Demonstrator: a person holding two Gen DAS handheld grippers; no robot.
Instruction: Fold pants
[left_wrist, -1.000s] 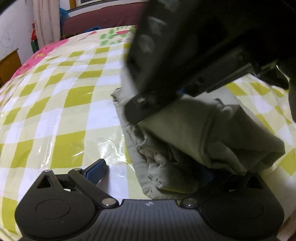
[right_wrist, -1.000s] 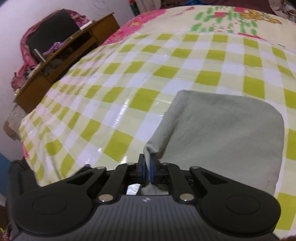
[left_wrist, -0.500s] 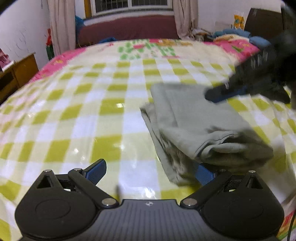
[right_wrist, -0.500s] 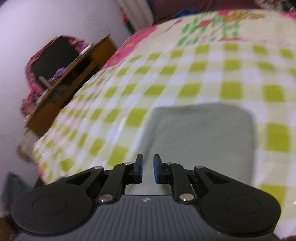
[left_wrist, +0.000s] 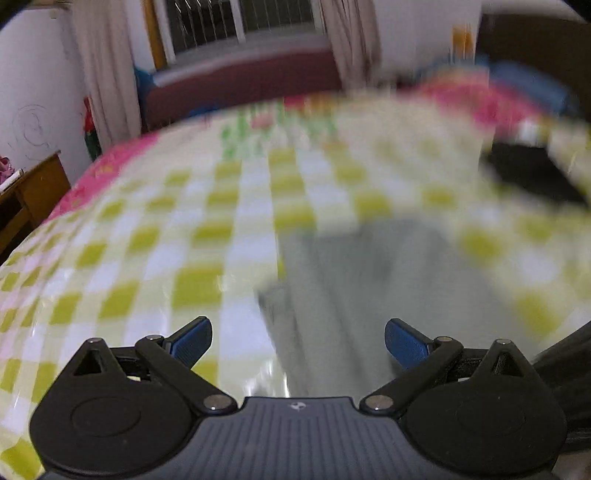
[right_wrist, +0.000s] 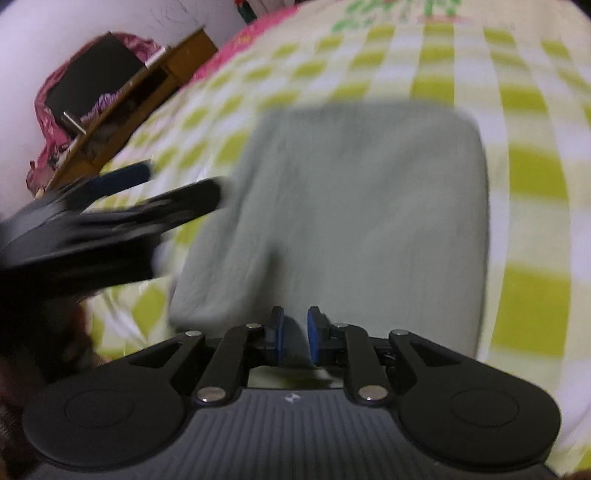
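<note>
Folded pants (right_wrist: 351, 206) lie flat mid-frame on the bed (right_wrist: 535, 295), seemingly finished, so left tool (left_wrist: 298, 341) gapes wide and right tool (right_wrist: 293, 334) stands narrowly parted, both empty

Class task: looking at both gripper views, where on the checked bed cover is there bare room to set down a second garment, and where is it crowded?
Free: the checked cover between the folded pants and the wooden desk, and the strip beyond the pants toward the window. Crowded: around the pants, where the left gripper and right gripper both hover open.
</note>
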